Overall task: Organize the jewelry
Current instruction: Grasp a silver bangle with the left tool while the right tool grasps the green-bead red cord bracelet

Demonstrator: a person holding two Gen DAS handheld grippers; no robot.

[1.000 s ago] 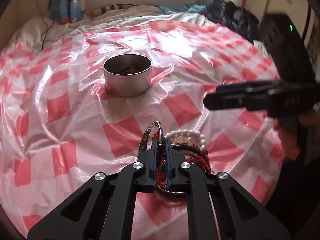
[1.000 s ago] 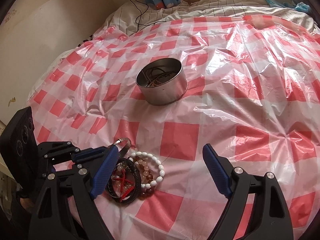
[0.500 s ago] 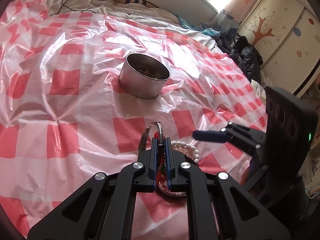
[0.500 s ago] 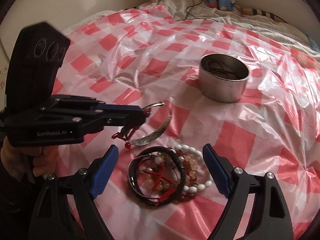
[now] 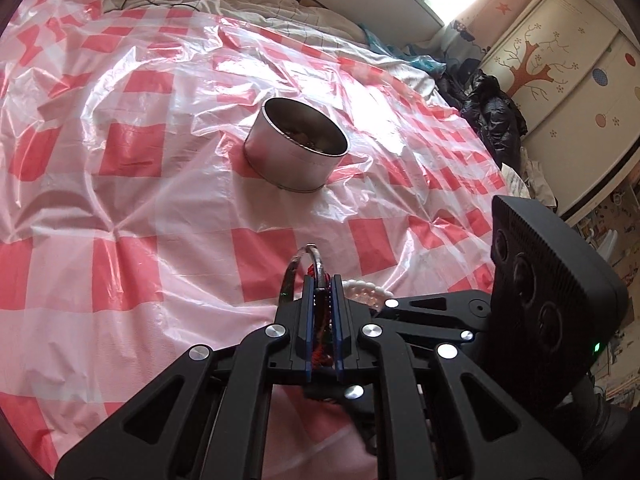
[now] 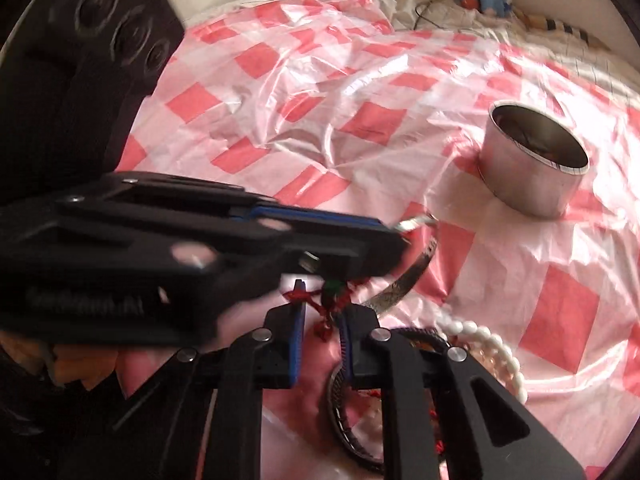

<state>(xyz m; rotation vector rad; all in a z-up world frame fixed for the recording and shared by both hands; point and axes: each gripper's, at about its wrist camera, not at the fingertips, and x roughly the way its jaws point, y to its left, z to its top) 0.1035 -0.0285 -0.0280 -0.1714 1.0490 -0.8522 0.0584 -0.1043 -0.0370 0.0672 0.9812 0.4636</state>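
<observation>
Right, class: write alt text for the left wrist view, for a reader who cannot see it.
The left gripper, jaws shut on a silver bangle and red cord, hovers over a red-and-white checked plastic sheet spread on a bed. A round metal tin stands farther off; the right gripper's black body crowds in from the right.

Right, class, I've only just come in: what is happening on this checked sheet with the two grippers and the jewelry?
A person is sorting jewelry with two hand-held grippers. The left gripper is shut on a silver bangle with a red knotted cord, lifted above the pile. The right gripper has narrowed around that dangling cord. A white bead bracelet lies on the sheet. The metal tin stands farther off.
</observation>
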